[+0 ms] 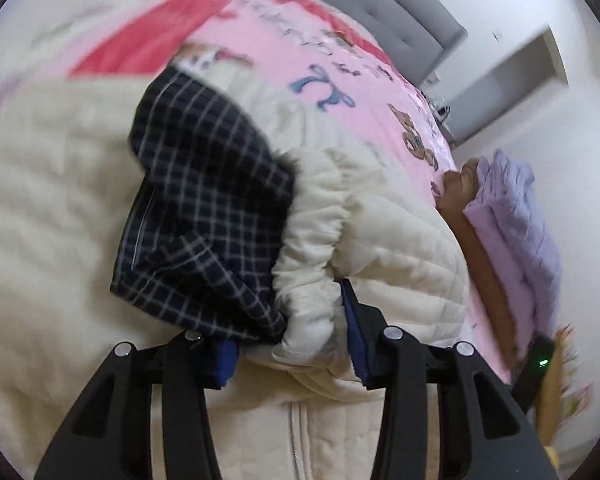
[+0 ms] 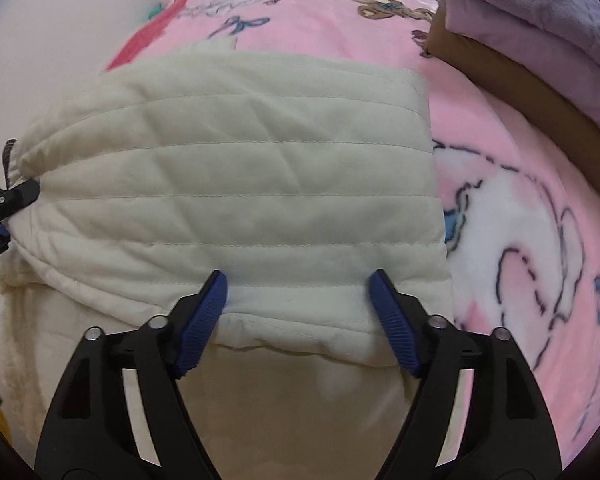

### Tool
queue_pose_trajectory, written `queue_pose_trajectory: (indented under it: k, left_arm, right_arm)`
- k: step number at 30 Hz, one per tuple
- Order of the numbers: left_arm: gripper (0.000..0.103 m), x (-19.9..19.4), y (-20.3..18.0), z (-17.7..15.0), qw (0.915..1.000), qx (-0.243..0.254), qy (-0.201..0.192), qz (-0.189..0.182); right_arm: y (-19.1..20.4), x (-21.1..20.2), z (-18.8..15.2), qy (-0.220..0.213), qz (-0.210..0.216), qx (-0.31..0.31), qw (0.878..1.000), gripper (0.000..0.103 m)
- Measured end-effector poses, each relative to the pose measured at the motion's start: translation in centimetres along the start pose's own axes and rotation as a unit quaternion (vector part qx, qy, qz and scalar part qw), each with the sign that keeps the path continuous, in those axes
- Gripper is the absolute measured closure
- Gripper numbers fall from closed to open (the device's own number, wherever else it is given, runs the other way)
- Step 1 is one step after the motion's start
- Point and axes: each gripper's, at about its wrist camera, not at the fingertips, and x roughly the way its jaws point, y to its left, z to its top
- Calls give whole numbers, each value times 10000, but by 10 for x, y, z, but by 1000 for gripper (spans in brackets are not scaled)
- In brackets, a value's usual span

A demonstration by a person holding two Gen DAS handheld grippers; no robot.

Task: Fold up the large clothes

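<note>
Cream quilted jacket (image 2: 236, 168) lies spread over the pink blanket (image 2: 512, 216) on the bed, filling the middle and lower left of the right wrist view, its stitched panel folded over flat with the lower hem running across just above the bottom centre. In the left wrist view the same jacket fills the lower half, zip running down at the bottom centre, with its dark checked lining (image 1: 204, 208) turned out in the middle of the frame.

Left gripper (image 1: 292, 354), at the bottom of its own view, is partly closed, and a gathered cream cuff (image 1: 312, 264) of the jacket sits bunched between its blue pads (image 1: 354, 344), which appear to press on it from both sides. It also shows as a black tip at the left edge of the right wrist view, at the jacket's gathered edge.

Right gripper (image 2: 298, 308), at the bottom centre of its view, stands wide open, its blue pads (image 2: 204, 312) either side of the jacket's folded hem; whether the tips touch the cloth I cannot tell.

A stack of folded lilac and brown clothes (image 2: 540, 40) lies on the blanket at the upper right of the right wrist view, apart from the jacket. A grey padded headboard (image 1: 400, 12) shows at the top of the left wrist view
</note>
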Motion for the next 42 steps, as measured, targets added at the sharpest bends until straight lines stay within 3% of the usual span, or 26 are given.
queue_pose_trajectory:
  k: [3,7,12,17,20,22,25,29,32,34,37,42]
  left_arm:
    - [54,-3,-2,-8,9996,253,-66,142]
    - [49,-26,-13,-15,9964,574,-523,327]
    - [40,-59,-36,-40,9772,1292,-1181,1201]
    - [38,-80,-39,-45,9667,1108,-1612,1652]
    - [36,-100,-45,-36,9588,1057,-2135,1551]
    - [32,-94,-57,-18,9618,1284,-2030,1310]
    - [32,-70,-71,2,9631,1616,-1745,1258]
    - [32,-27,-71,14,9629,1855,-996,1687]
    - [31,-3,-51,14,9642,1761,-493,1919]
    - [30,9,-34,13,9737,1458,-196,1742]
    - [29,17,-21,10,9779,1379,-93,1570]
    - [28,32,-18,4,9706,1740,-105,1661]
  right_arm:
    - [-4,-4,3,-50,124,93,9999,25]
    - [-19,-38,-1,-665,429,417,9960,26]
    - [-28,-74,7,-1414,436,528,9876,26]
    - [-21,-82,43,-1595,572,389,9848,26]
    - [-7,-72,61,-1488,590,226,9868,27]
    - [1,-58,74,-1278,563,125,9901,27]
    - [11,-41,85,-1152,654,33,9912,33]
    - [30,-21,91,-1072,1004,-63,9891,34]
    - [41,1,91,-742,826,-352,9932,35]
    - [44,14,88,-603,767,-481,9941,34]
    - [45,28,81,-599,711,-598,9939,34]
    - [39,50,68,-554,741,-477,9946,34]
